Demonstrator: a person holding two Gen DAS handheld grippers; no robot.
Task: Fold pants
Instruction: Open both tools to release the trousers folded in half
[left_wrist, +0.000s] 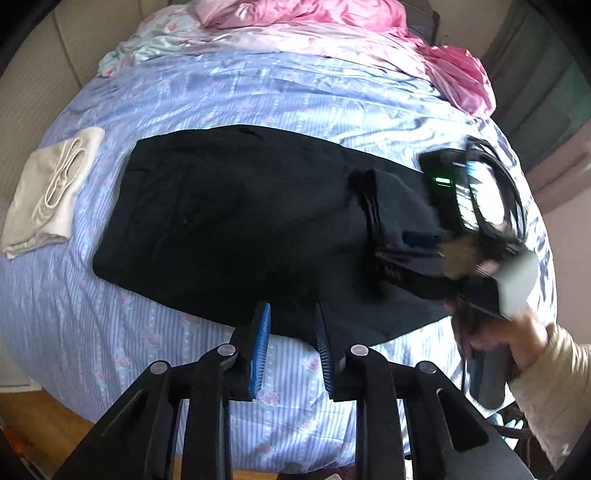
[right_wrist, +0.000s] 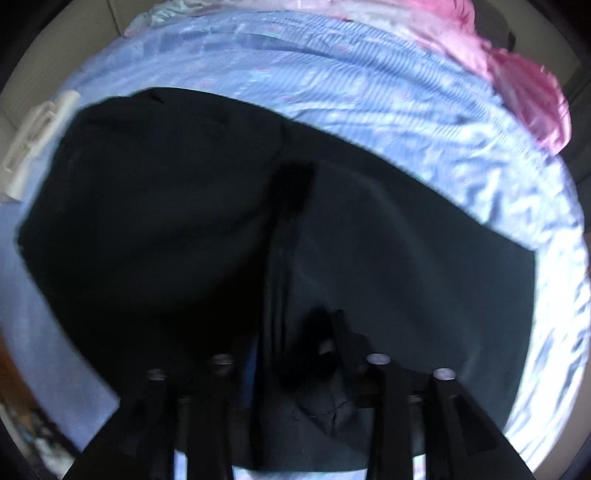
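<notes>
black pants (left_wrist: 229, 221) lie folded across the blue striped sheet (left_wrist: 221, 92), one layer doubled over to the left, a thinner single layer out to the right. left gripper (left_wrist: 291, 347) hangs over the near edge of the pants, blue pads (left_wrist: 260, 350) spread a little, nothing pinched, fabric edge just under the tips. right gripper (left_wrist: 480, 258) seen blurred over the right part of the pants, held by a hand (left_wrist: 517, 343) in a cream sleeve (left_wrist: 554, 387); in its own view the tips are lost in dark blur against the cloth, cannot tell if spread or pinching. folded beige cloth (left_wrist: 51, 192) lies left of the pants, apart. pink bedding (left_wrist: 332, 22) bunched at the far end
</notes>
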